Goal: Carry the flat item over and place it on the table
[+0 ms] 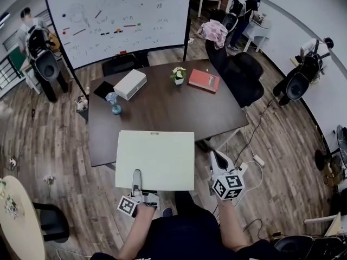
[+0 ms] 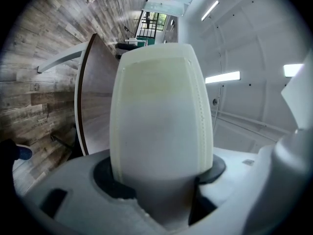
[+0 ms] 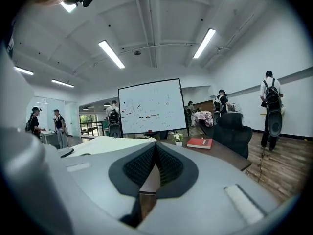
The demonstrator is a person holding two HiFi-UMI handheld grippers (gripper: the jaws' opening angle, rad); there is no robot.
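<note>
Pale green flat board (image 1: 155,158) shows mid-frame in the head view, its far part over the near edge of the brown desk (image 1: 162,110). The left tongs (image 1: 137,179) pinch its near edge; the right tongs (image 1: 217,164) hang beside it. Left gripper view: a jaw presses on the board. Right gripper view: jaws together, empty.

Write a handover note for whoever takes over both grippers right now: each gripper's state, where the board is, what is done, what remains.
Left gripper: shut on the pale board's near edge, carrying it alone.
Right gripper: shut, empty, just right of the board, not touching it.
Board: roughly level above the brown table's near edge; white box and red book lie at the far side.
Done: board brought to the table.
To do: lower it onto the near part, then open the left gripper.
</note>
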